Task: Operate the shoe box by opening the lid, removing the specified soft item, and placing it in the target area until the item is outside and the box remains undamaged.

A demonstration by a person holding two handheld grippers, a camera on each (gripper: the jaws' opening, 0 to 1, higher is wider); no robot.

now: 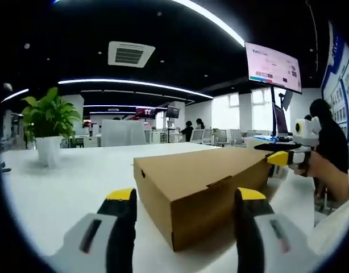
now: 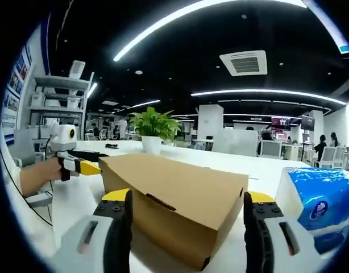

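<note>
**Closed box lying between two facing grippers**

Resting lid-shut on the white bench (image 1: 61, 187): plain brown cardboard shoe box (image 1: 203, 187), long axis running gripper to gripper. Left gripper (image 1: 186, 199) and right gripper (image 2: 186, 202) both gaping wide, holding nothing (tuck flap likely facing left jaws).

You have no text you can read: the hanging screen (image 1: 273, 67) at upper right, the wall posters (image 1: 343, 85) and the blue pack's logo (image 2: 319, 210) are all too blurred.
</note>
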